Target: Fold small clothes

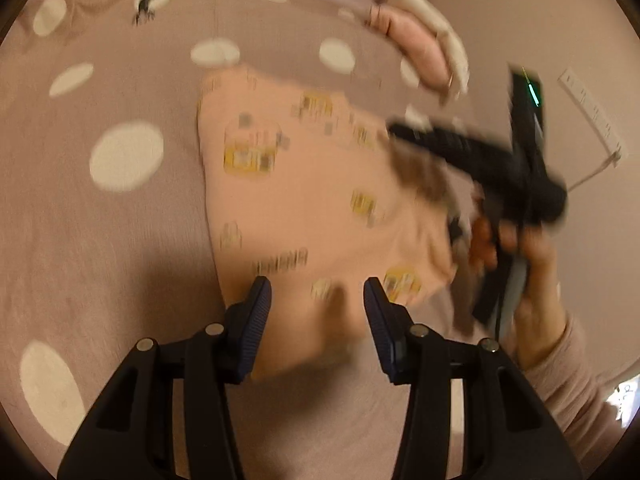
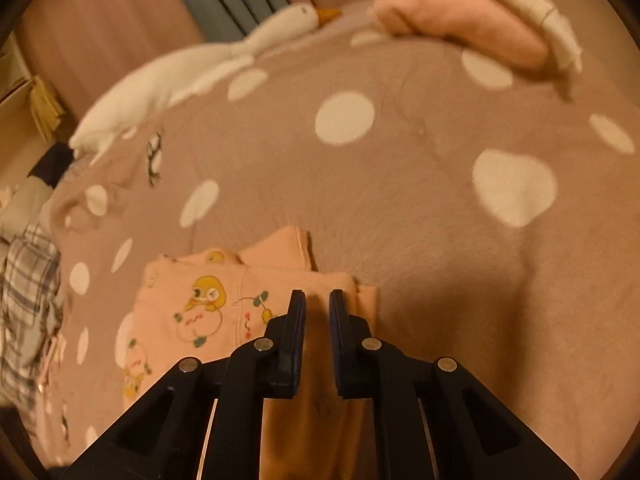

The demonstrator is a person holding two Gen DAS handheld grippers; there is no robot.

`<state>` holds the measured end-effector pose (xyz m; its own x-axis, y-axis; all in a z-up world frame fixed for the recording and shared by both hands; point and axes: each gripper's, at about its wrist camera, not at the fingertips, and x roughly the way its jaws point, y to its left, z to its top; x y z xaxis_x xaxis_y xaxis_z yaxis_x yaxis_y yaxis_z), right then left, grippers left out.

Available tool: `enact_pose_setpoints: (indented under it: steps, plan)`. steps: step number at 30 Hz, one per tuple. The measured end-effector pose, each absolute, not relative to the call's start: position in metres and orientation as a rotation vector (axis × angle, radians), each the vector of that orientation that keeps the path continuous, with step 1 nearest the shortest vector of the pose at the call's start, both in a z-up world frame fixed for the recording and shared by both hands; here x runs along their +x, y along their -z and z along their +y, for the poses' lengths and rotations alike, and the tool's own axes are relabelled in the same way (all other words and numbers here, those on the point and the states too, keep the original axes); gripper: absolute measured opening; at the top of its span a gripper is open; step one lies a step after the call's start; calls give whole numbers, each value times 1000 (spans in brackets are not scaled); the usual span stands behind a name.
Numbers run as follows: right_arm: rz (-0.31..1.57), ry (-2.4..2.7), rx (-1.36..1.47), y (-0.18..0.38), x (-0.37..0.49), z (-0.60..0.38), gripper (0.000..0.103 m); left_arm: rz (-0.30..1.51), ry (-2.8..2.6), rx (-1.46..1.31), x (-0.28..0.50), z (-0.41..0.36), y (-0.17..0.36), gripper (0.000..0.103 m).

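On the dotted blanket, one peach garment is seemingly pinched by the right gripper; the left gripper is held agape; two folded clothes are stacked beyond.

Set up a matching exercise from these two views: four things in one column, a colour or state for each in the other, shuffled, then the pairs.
1. left gripper
2. right gripper
3. goose plush
4. bedspread

A. white, orange beak, at the bed's far edge
B. jaws wide apart above the peach garment
C. mauve with white dots
D. jaws nearly closed, narrow gap, over folded peach cloth

Pairs: 1-B, 2-D, 3-A, 4-C
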<state>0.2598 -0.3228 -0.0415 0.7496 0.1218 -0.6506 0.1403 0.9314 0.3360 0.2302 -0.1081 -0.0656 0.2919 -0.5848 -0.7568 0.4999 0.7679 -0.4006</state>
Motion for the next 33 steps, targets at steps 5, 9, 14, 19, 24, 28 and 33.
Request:
enact_pose_setpoints:
  steps: [5,9,14,19,24,28,33]
  plan:
    - [667,-215,342,23,211,-302,11,1016,707,-157,264,-132,51,48]
    - [722,-282,225,31,193,-277,11,1056,634,-164,296,-155,67,46]
    - [831,-254,112,63,175,-268,11,1114,634,-268,305,-141,81,47]
    - [846,-234,118,65,149,-272,11,1120,643,-324,291,-119,68,47]
    - [835,-280,265,56,128,-295,31,1073,663,-361,257,-83,57,74]
    - [812,-264,395,56,125,-322,49,1068,662,-464,243,-51,62,79]
    - [822,-367,645,65,139,-342,58,1124,683,-571,243,-37,78,81]
